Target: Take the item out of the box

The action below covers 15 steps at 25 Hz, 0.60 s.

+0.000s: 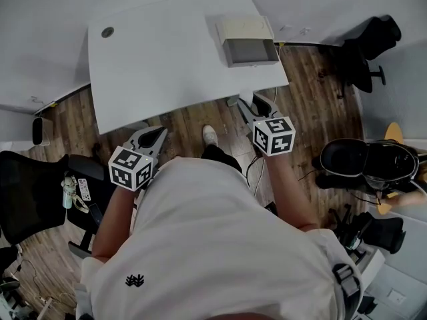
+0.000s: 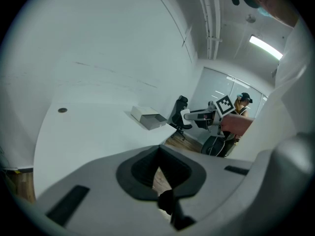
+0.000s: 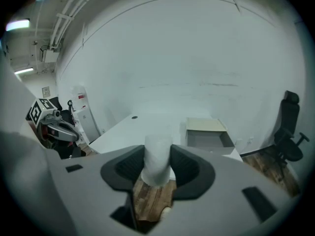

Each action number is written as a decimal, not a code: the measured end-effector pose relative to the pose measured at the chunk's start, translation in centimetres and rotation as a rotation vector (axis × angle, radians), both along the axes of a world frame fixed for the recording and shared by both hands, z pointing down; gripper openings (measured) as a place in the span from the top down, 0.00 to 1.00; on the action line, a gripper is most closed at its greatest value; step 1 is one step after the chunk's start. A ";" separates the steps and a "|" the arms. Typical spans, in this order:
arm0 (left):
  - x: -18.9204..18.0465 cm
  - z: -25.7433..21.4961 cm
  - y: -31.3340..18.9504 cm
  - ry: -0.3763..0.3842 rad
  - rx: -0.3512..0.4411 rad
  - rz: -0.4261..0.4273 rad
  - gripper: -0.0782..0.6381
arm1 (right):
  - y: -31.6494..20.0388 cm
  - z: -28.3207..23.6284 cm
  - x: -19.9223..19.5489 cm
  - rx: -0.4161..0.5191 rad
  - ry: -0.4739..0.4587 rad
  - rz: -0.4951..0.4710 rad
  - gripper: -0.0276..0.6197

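Right gripper (image 3: 157,157) is clamped on the white tube-ish item (image 3: 158,146), which is clear of the box (image 3: 204,126) on the table (image 1: 167,52) and hanging over bare floor (image 3: 151,200), while the left gripper (image 2: 159,154) is closed on nothing, so I'd guess any slip on that smooth side drops it.

Probably an office: white desk (image 1: 167,52), swivel chair (image 1: 367,45).

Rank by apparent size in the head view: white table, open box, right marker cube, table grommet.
1. White table, by far.
2. Open box.
3. Right marker cube, nearer the camera, so its true size against the box is unsure.
4. Table grommet, smallest.
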<state>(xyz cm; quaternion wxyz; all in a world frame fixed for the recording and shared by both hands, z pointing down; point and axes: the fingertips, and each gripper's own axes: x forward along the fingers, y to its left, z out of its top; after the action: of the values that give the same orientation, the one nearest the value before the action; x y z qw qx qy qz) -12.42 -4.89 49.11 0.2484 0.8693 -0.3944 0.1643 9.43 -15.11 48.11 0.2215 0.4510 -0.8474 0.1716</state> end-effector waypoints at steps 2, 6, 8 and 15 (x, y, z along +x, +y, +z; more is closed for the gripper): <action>0.0 0.0 0.3 0.004 0.004 0.005 0.88 | 0.9 -0.3 0.0 0.005 -0.006 0.003 0.70; 0.3 -0.1 1.0 0.012 0.010 0.015 0.88 | 2.3 -0.6 0.1 0.010 -0.007 0.010 0.70; 0.4 -0.1 1.4 0.014 0.011 0.019 0.88 | 2.8 -0.8 0.1 0.013 -0.010 0.014 0.70; -0.1 0.3 2.2 0.017 0.000 0.011 0.88 | 3.4 -1.3 -0.2 0.026 -0.014 0.012 0.70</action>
<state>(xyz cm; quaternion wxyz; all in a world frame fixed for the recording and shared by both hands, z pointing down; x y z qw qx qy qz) -12.51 -2.69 49.44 0.2509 0.8728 -0.3876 0.1582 9.27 -11.70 46.85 0.2090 0.4577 -0.8483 0.1651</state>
